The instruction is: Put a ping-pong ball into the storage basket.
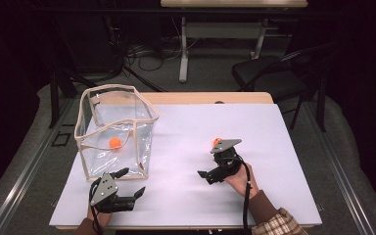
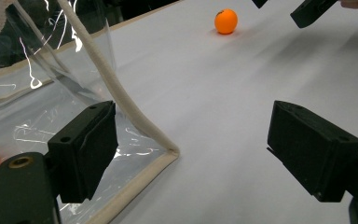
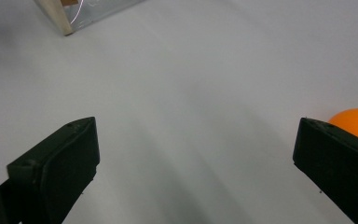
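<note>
A clear bag with beige trim [image 1: 85, 105] stands open at the table's left, and one orange ball [image 1: 115, 143] lies inside it. A second orange ball [image 1: 217, 142] rests on the white table just beyond my right gripper [image 1: 208, 160], which is open and empty. In the right gripper view this ball [image 3: 356, 123] peeks out behind the right-hand jaw, outside the gap of the gripper [image 3: 196, 158]. My left gripper [image 1: 133, 181] is open at the bag's near corner. In its own view, the gripper [image 2: 191, 154] has its left-hand jaw against the bag's clear wall [image 2: 65, 70].
The white table sheet [image 1: 274, 161] spreads wide around both grippers. A black chair [image 1: 269, 73] and another desk's legs stand on the floor behind the table. In the left gripper view the free ball [image 2: 226, 21] lies far ahead, near the other gripper's jaws.
</note>
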The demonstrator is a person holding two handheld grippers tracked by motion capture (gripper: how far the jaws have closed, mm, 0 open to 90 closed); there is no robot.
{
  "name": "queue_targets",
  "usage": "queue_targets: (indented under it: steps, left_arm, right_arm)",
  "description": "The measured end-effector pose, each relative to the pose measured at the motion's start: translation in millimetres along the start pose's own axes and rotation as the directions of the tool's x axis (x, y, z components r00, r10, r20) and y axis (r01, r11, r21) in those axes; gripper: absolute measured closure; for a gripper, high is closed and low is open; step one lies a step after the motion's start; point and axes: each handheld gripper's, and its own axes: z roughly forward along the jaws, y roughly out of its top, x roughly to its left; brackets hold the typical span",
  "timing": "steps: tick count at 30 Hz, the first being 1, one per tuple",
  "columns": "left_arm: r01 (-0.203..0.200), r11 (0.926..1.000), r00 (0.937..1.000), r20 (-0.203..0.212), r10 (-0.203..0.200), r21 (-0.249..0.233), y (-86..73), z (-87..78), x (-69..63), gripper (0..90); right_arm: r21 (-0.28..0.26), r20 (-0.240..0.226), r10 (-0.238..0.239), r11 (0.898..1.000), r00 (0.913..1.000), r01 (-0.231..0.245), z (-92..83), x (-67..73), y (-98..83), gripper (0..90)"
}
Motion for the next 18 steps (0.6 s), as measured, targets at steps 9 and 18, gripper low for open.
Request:
queue_targets:
  steps: [9,18]
  left_arm:
    - [0.001,1.0,1.0,-0.002,-0.001,-0.002,0.2,0.3,-0.2,15.9]
    - [-0.001,1.0,1.0,0.001,0.001,-0.002,0.4,0.0,-0.4,15.9]
  right_arm:
    - [-0.009,0.035,0.01,1.0,0.9993,-0.01,-7.4,-10.2,-1.4,0.0]
    - [-0.021,0.058,0.027,0.999,0.998,-0.026,-13.7,-19.9,-3.0,0.1]
